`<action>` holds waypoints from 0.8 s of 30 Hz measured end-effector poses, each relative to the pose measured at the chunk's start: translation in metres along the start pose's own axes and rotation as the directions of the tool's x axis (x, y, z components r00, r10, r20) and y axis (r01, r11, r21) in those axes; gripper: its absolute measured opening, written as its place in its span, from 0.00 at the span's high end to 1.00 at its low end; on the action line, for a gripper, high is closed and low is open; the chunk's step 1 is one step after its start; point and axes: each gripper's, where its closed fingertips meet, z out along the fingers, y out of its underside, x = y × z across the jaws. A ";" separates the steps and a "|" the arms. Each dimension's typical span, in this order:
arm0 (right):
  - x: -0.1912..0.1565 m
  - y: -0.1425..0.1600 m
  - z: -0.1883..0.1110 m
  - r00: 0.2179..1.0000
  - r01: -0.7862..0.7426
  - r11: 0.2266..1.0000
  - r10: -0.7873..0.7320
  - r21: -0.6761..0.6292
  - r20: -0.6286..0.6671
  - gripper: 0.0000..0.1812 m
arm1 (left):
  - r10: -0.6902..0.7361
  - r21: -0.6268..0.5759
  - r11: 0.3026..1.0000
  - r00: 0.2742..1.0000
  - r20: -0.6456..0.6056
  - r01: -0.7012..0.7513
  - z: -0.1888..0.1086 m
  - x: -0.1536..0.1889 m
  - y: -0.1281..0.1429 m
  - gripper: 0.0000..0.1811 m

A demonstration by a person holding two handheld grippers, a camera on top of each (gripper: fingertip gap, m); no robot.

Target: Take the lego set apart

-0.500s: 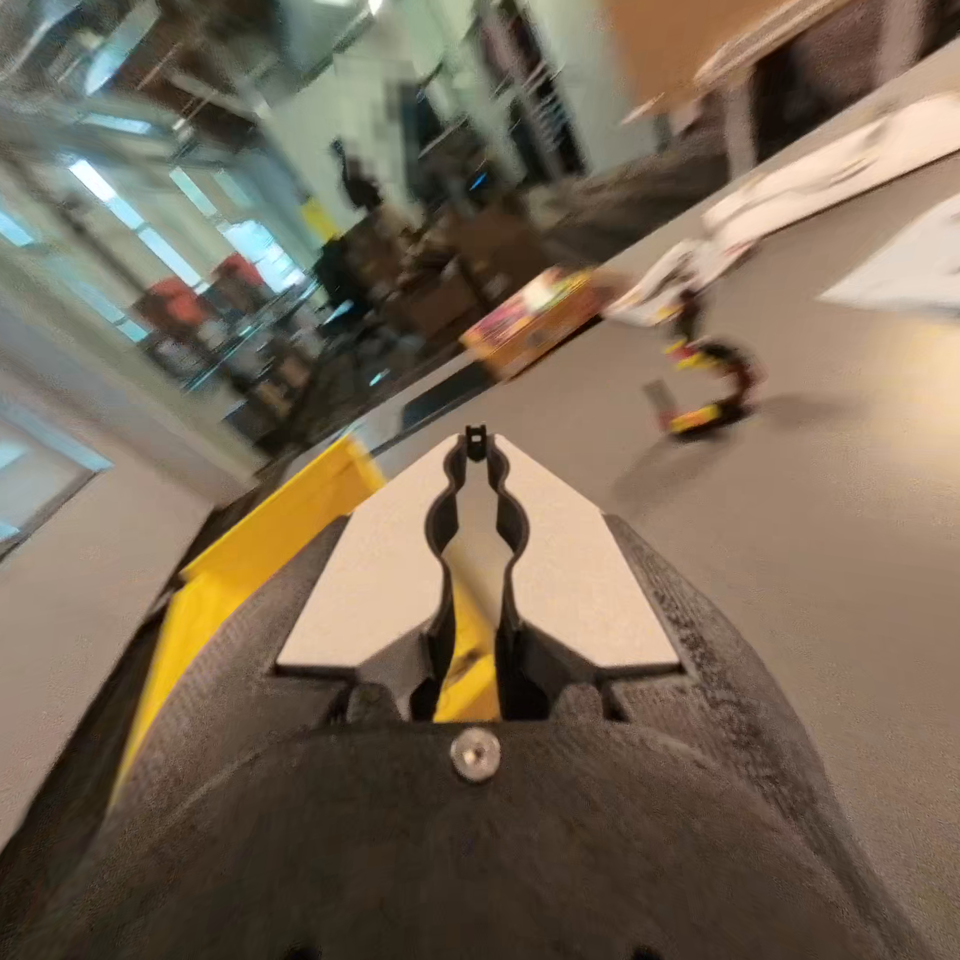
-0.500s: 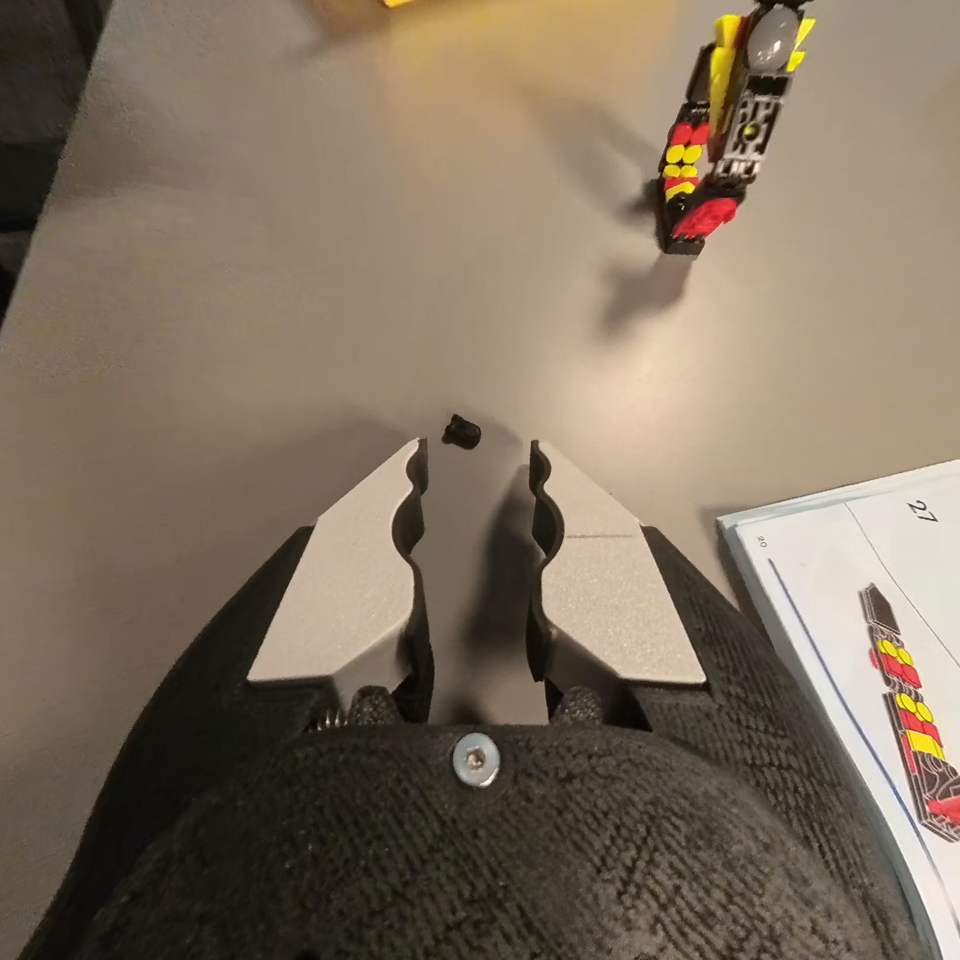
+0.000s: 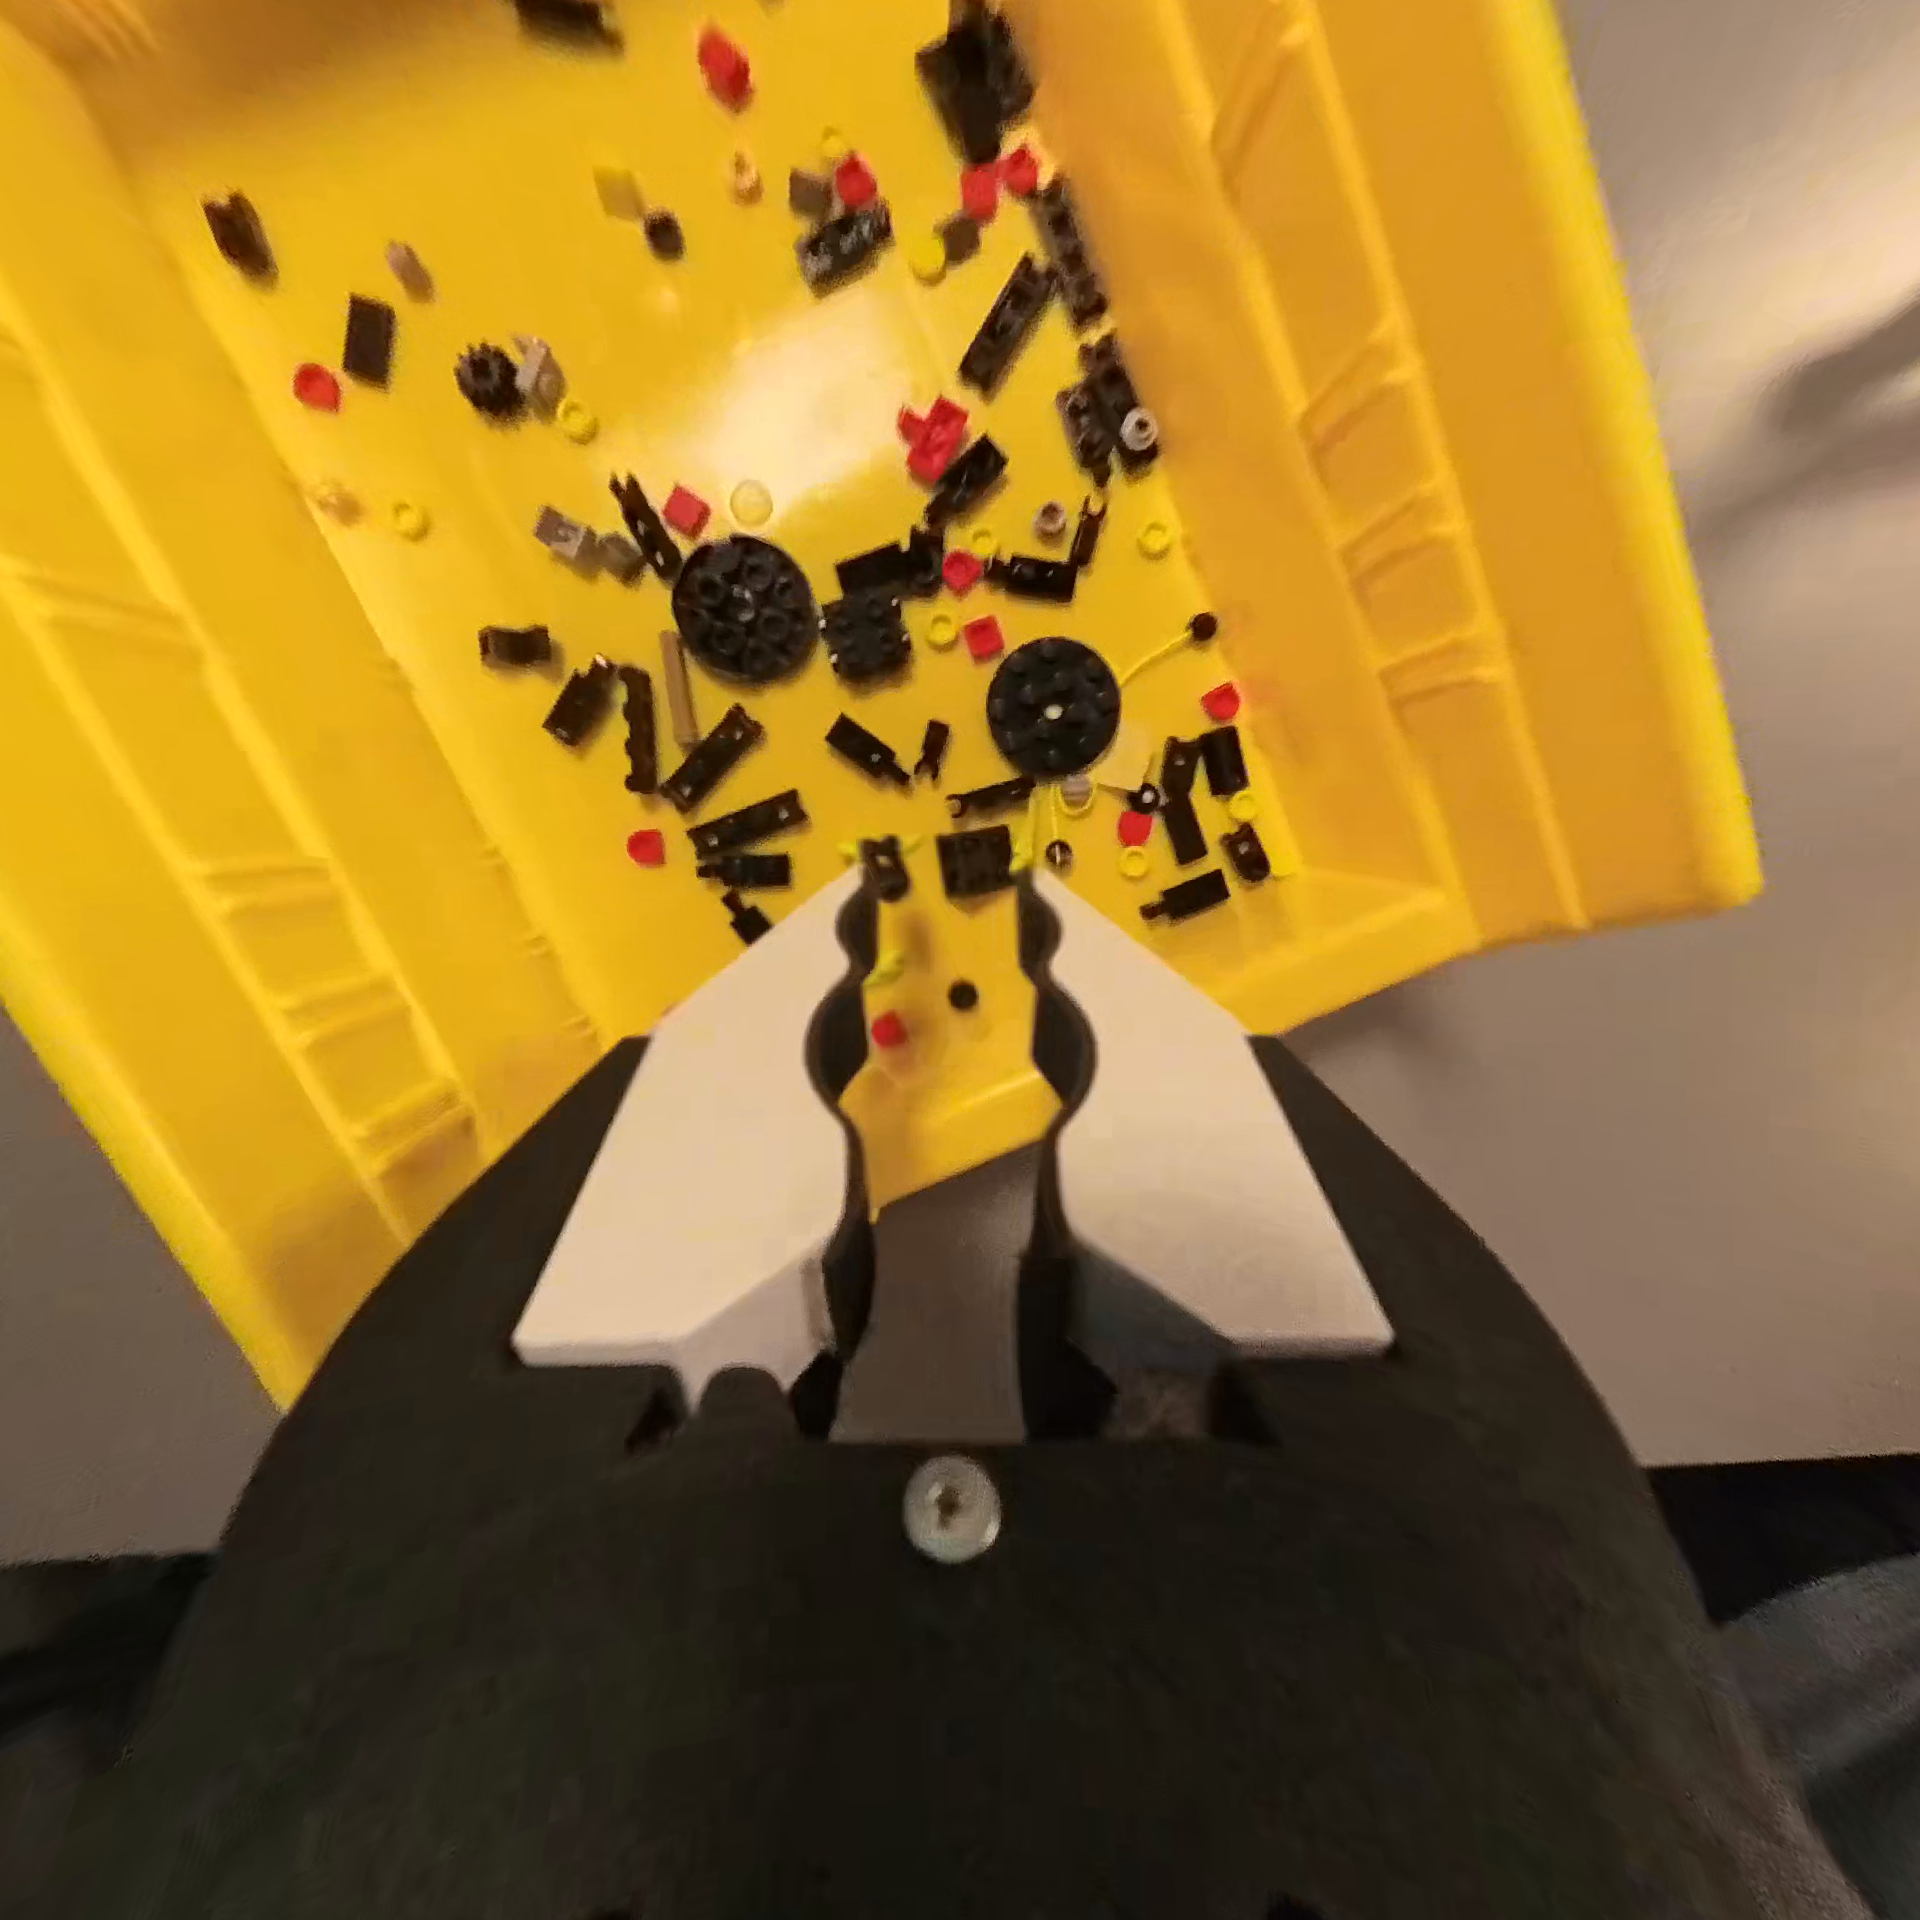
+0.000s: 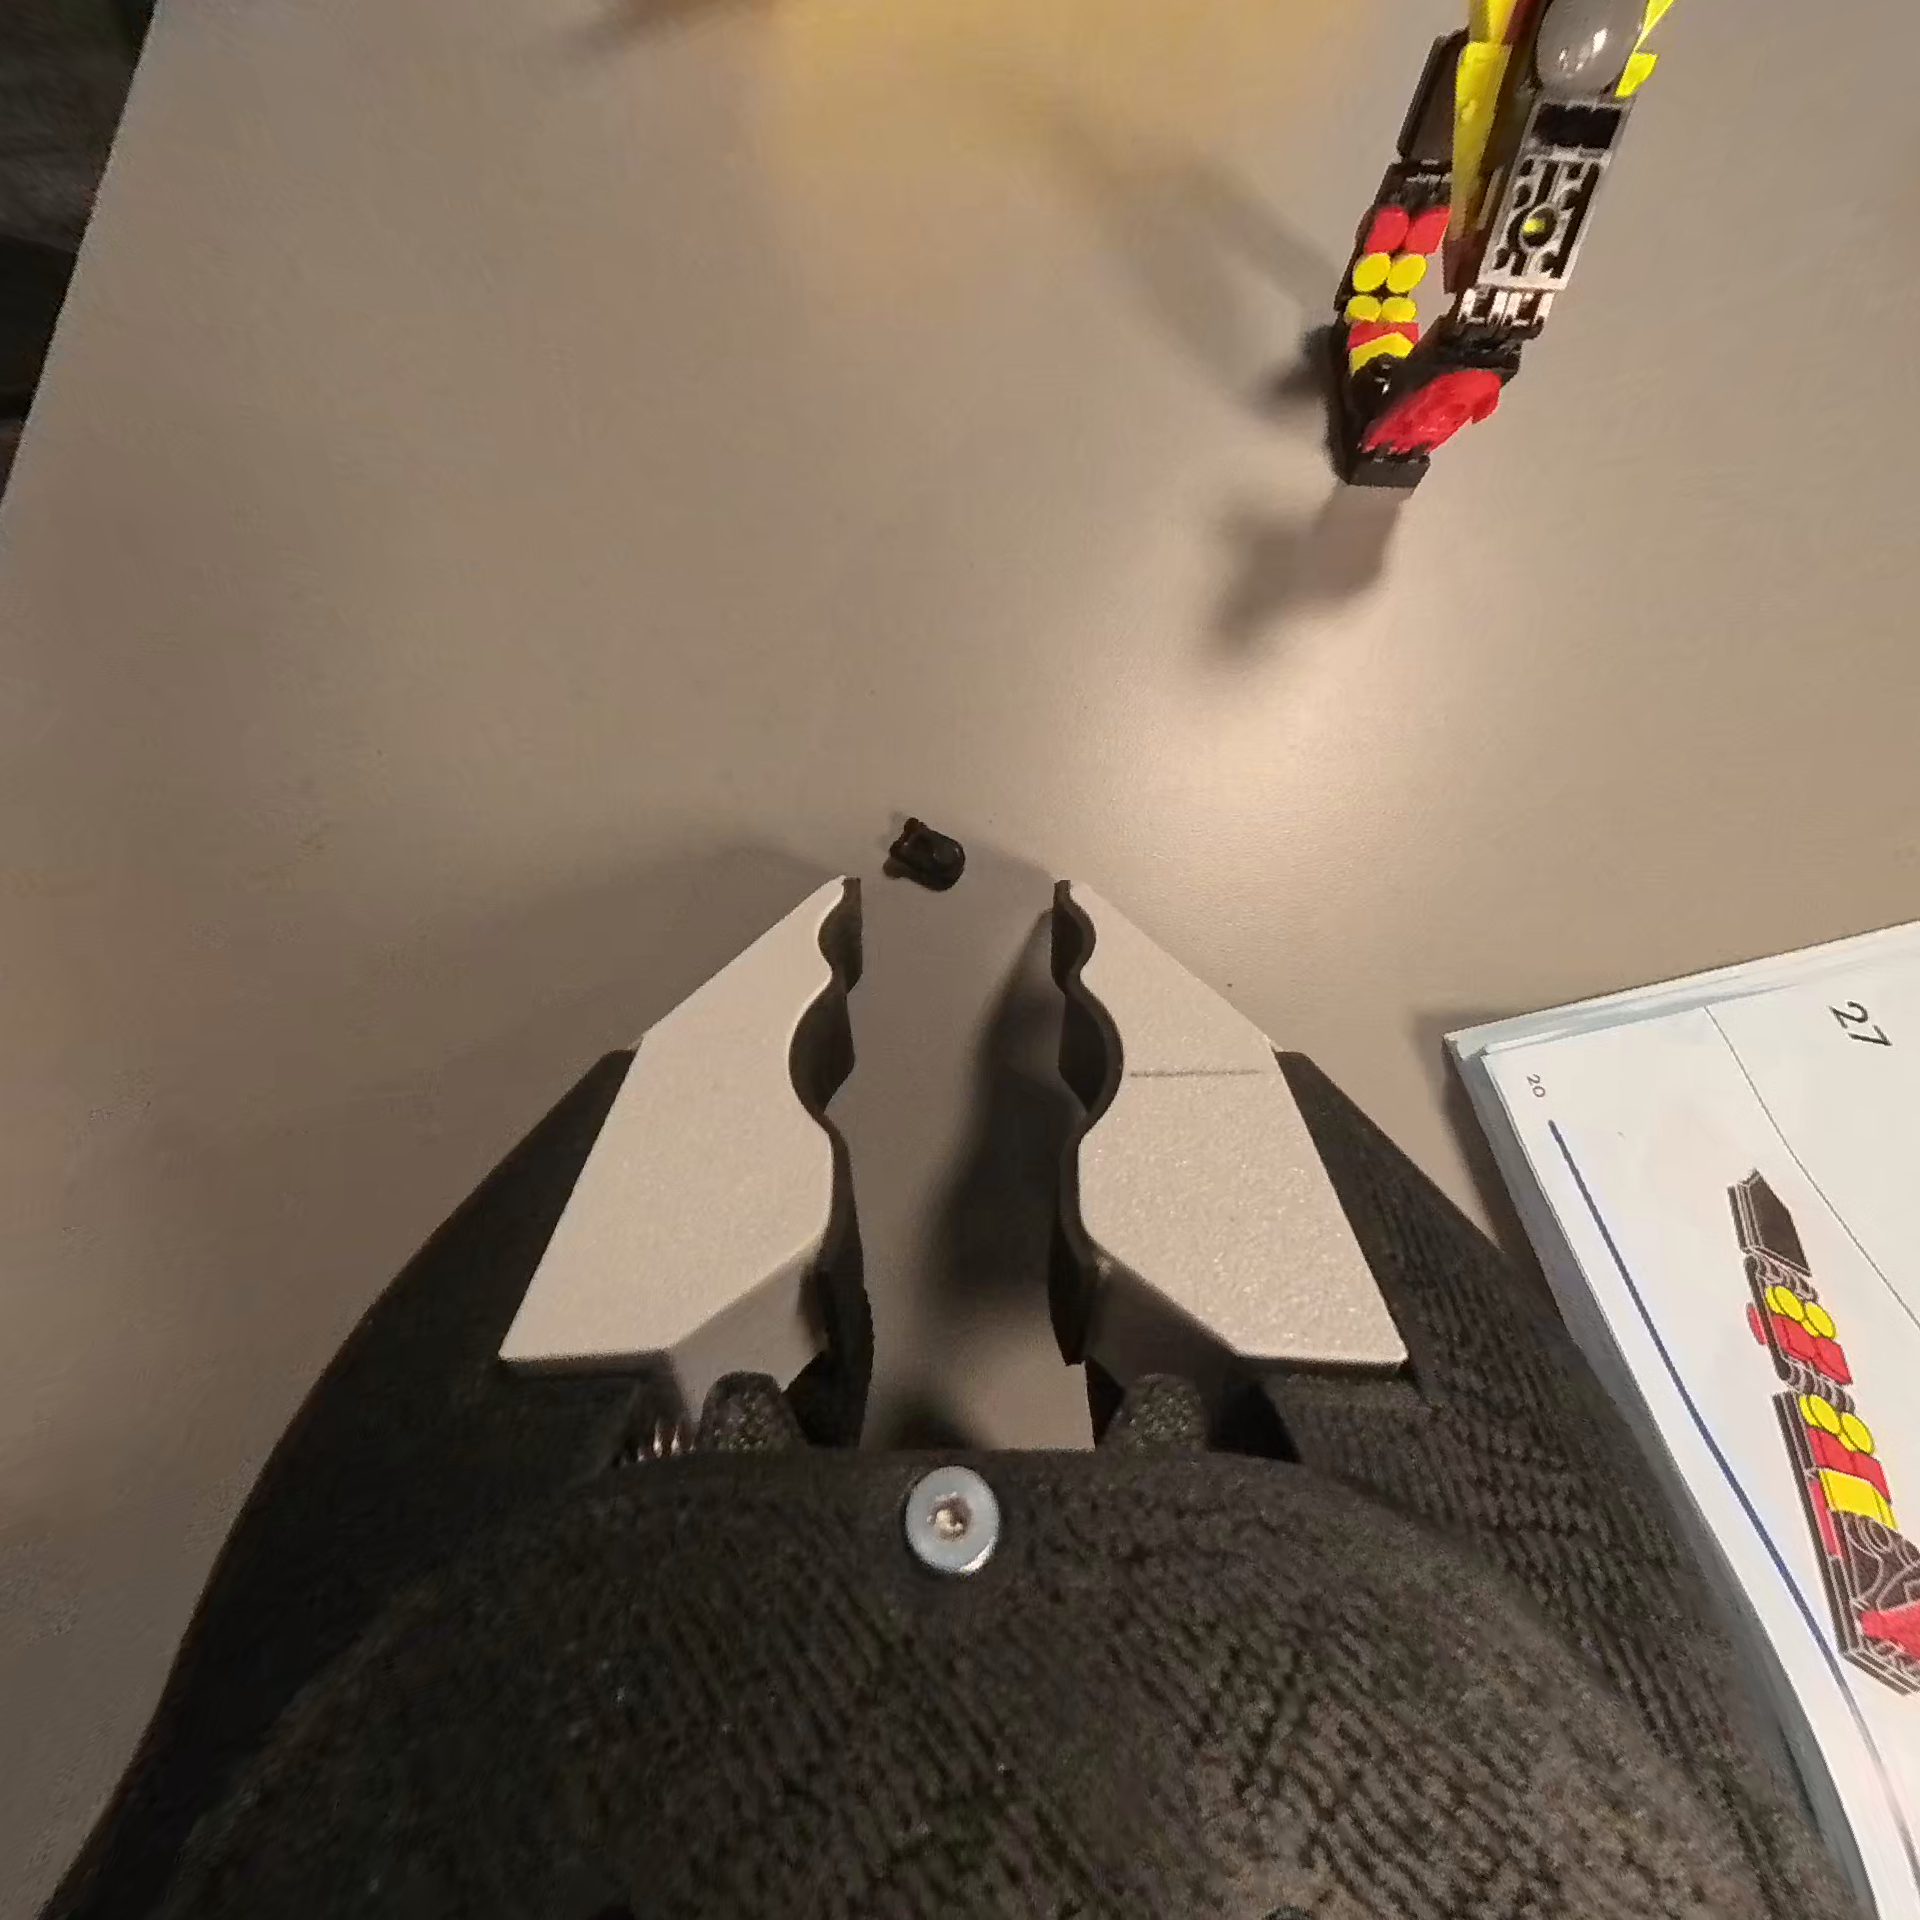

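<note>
Now, left gripper (image 3: 940, 883): jaws parted and empty over the yellow bin (image 3: 1351, 436), likely dropping pieces among the loose bricks (image 3: 743, 623)
Right gripper (image 4: 956, 894): parted, empty, aimed at small black piece (image 4: 925, 854) on table (image 4: 520, 520)
Lego model (image 4: 1455, 260): well apart, partly assembled, beyond the instruction booklet (image 4: 1662, 1195)

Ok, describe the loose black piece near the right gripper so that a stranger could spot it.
Start at the grey table in the right wrist view. Just beyond the open right gripper lies the small black lego piece. It lies alone on bare table, apart from the red, yellow and black lego model farther off.
</note>
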 end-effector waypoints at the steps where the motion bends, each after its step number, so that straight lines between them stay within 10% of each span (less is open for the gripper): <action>1: 0.000 0.000 0.000 1.000 -0.002 1.000 0.002 0.004 0.000 0.81 | -0.012 -0.038 0.999 1.000 0.000 0.012 0.003 -0.001 0.003 0.84; 6: 0.007 -0.006 -0.004 0.999 0.012 0.999 -0.010 0.047 -0.041 0.82 | -0.031 0.013 0.999 1.000 -0.004 0.031 -0.004 0.001 -0.011 0.79; 12: 0.074 -0.032 -0.041 0.814 0.259 0.951 -0.120 0.170 -0.568 0.83 | 0.286 0.669 0.732 0.949 -0.130 -0.129 -0.095 0.148 -0.053 0.77; 17: 0.094 -0.047 -0.073 0.552 0.446 0.886 -0.159 0.128 -0.818 0.92 | 0.601 0.704 0.658 0.749 -0.279 -0.266 -0.038 0.316 0.011 0.80; 24: 0.102 -0.045 -0.089 0.441 0.469 0.880 -0.158 0.077 -0.884 0.93 | 0.565 0.504 0.796 0.709 -0.421 -0.335 0.038 0.387 0.031 0.83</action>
